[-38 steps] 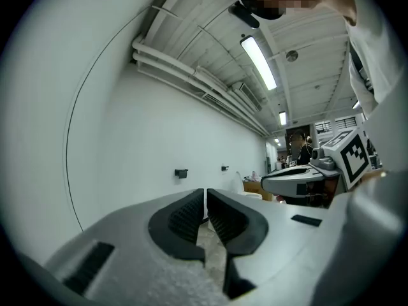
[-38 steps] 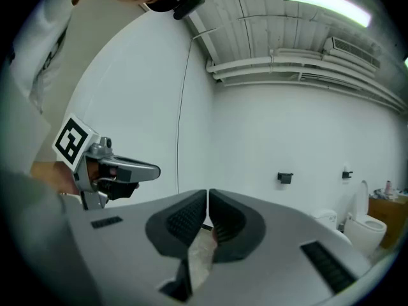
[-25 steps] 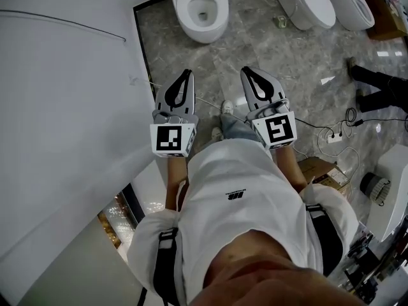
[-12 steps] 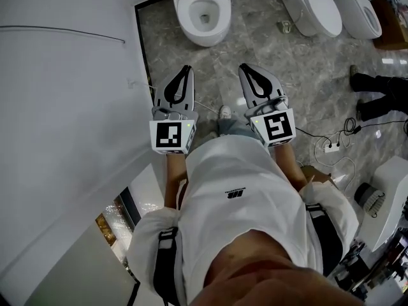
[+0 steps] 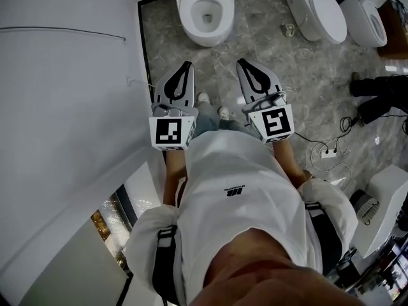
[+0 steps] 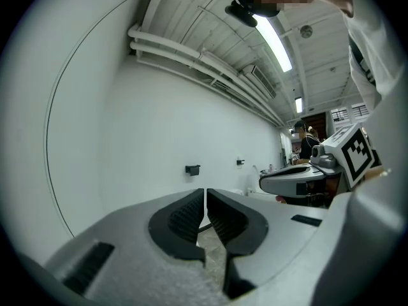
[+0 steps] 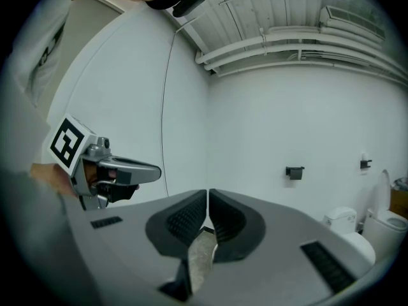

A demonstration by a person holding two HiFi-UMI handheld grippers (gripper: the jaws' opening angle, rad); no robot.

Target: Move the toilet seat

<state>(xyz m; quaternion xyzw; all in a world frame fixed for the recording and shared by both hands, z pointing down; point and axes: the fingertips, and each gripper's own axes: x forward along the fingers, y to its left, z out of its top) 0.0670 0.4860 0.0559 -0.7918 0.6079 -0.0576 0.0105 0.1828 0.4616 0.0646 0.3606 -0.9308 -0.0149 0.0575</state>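
Observation:
A white toilet [image 5: 205, 8] stands at the top middle of the head view against the wall, its bowl open, with the seat ring [image 5: 189, 13] around it. My left gripper [image 5: 186, 64] and right gripper [image 5: 241, 62] are held side by side in front of my body, pointing toward the toilet and well short of it. Both are shut with nothing between the pads. In the left gripper view the gripper [image 6: 205, 191] faces a white wall. In the right gripper view the gripper [image 7: 208, 192] faces the same wall, with two toilets [image 7: 349, 224] at the right edge.
Two more toilets with lids down [image 5: 320, 13] [image 5: 366, 19] stand at the top right. A small object [image 5: 290, 29] lies between them and the first toilet. A power strip with cables [image 5: 328, 152] and another person's legs [image 5: 382, 88] are on the marble floor at right. A white wall [image 5: 64, 107] runs along the left.
I have stepped forward: the toilet and floor have slid down and right in the head view, and my left foot now shows between the grippers. Both grippers stay shut.

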